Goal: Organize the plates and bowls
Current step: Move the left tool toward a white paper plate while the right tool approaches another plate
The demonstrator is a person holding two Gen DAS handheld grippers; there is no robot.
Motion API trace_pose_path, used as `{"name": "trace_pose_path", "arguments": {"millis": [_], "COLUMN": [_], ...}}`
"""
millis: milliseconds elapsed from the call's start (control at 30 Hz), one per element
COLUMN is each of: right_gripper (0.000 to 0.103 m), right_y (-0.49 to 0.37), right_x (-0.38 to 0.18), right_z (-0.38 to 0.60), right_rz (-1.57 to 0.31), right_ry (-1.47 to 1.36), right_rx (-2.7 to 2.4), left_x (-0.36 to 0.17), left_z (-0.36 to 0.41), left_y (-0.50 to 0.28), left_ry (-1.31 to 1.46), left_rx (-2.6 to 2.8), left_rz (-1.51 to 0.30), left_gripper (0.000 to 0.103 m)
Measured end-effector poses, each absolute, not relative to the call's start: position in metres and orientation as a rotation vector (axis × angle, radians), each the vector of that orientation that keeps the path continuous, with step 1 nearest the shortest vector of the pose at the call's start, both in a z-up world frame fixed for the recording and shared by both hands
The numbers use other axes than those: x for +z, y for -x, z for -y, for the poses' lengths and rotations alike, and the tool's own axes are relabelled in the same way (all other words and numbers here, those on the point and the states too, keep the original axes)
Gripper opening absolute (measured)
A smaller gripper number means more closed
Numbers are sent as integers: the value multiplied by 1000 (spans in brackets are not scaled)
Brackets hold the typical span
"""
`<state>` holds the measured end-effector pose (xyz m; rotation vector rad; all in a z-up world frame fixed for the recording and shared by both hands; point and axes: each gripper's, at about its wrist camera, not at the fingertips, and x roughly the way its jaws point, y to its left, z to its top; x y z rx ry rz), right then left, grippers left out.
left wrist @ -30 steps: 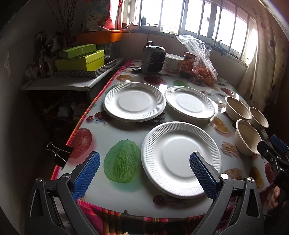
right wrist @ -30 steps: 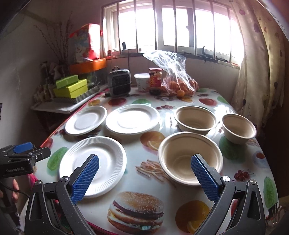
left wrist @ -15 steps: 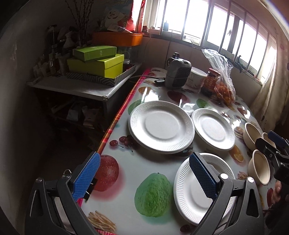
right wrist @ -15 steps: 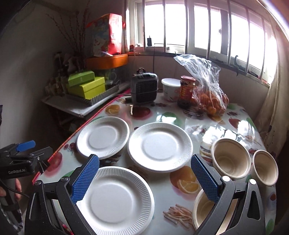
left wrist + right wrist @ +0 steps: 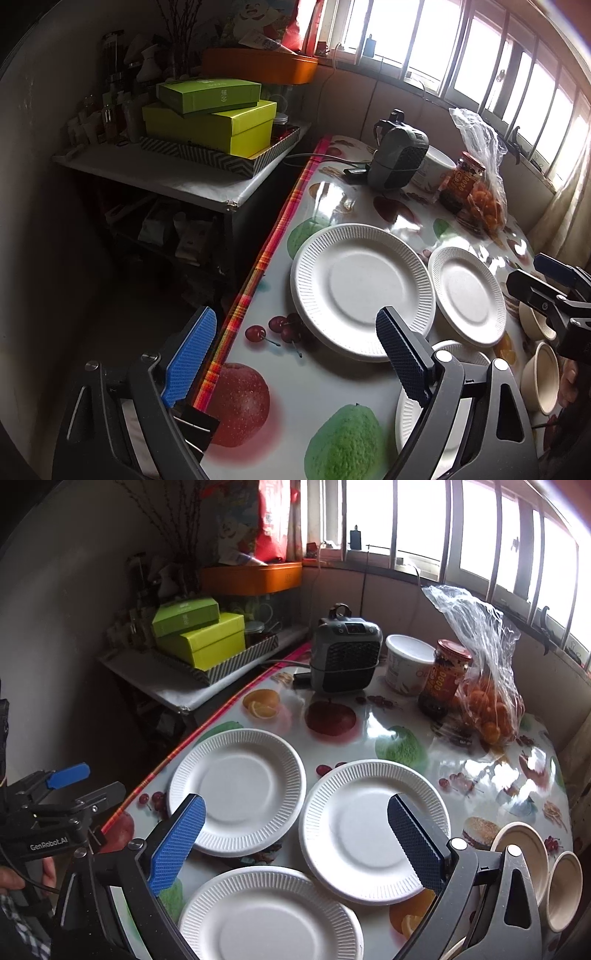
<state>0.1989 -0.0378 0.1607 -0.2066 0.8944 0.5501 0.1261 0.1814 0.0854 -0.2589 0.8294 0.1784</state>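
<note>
Left hand-held gripper (image 5: 295,354) jaws wide and closing, nothing between them, straddling the bench (image 5: 317,402) edge; right hand-held gripper (image 5: 295,845) jaws wide, empty, above the plates; landmark = near plate (image 5: 269,912), closest to the right gripper; left plate (image 5: 236,790) just beyond it toward the bench edge; right plate (image 5: 369,830) beside that, rims close; bowls (image 5: 561,890) right of the near plate, partly hidden by the gripper frame; far beyond it: fan heater (image 5: 345,653), white tub (image 5: 408,664), jar (image 5: 445,679), bag of oranges (image 5: 487,686).
</note>
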Motion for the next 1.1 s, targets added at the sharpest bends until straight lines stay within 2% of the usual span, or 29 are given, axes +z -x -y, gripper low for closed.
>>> {"name": "trace_pose_path", "arguments": {"millis": [367, 433, 500, 633, 667, 700, 767, 933, 1000, 1100], "right_gripper": [100, 100, 100, 99, 98, 91, 79, 73, 71, 70], "right_y": [-226, -240, -254, -277, -281, -285, -294, -305, -310, -317], "right_x": [197, 186, 171, 141, 134, 127, 113, 88, 83, 78], "right_z": [-2, -15, -22, -29, -31, -30, -28, -20, -17, -14], "right_rz": [-860, -899, -952, -1056, -1063, -1072, -1115, -1176, -1185, -1209], "right_ry": [212, 255, 265, 271, 291, 299, 283, 274, 265, 238], "right_rx": [637, 644, 649, 624, 614, 600, 587, 588, 576, 576], "left_x": [95, 96, 90, 76, 71, 67, 59, 47, 41, 33], "left_z": [-200, -204, -210, -214, -214, -214, -213, -211, -212, -211], "left_y": [-135, -138, -141, -149, -152, -154, -160, -168, -172, -176], "left_ry": [275, 280, 320, 350, 366, 378, 385, 392, 417, 429], "left_rx": [173, 177, 173, 168, 158, 153, 138, 132, 121, 118], "left_rz": [-812, -809, -837, -880, -891, -906, -929, -958, -975, -998], "left_gripper": [89, 89, 77, 77, 75, 69, 65, 65, 59, 58]}}
